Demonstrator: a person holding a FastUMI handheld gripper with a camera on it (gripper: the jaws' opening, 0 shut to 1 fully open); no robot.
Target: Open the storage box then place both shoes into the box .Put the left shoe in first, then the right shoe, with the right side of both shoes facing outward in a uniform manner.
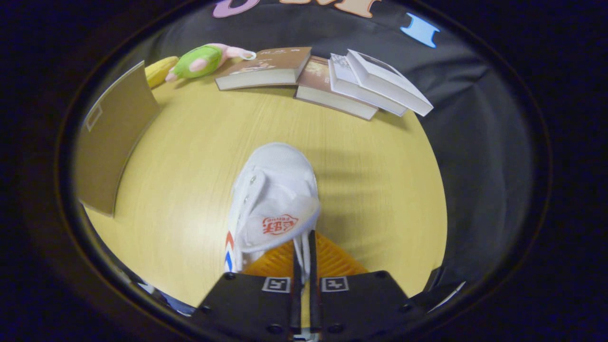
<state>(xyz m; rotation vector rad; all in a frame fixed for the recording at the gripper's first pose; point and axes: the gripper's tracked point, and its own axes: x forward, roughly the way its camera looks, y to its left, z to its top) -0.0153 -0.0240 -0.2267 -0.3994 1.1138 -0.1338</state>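
Yellow table (199,156); tongs (304,256) nipping white shoe (273,199), its heel hidden

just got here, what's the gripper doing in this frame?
The gripper is carrying a white shoe. Its fingers are nearly closed and pinch the shoe's heel edge, so the shoe hangs out ahead of them, toe pointing away, above the wooden table. The orange inside of the shoe shows just by the fingers. A brown cardboard panel, probably part of the storage box, stands off to the left. Books and a plush toy lie at the far edge.
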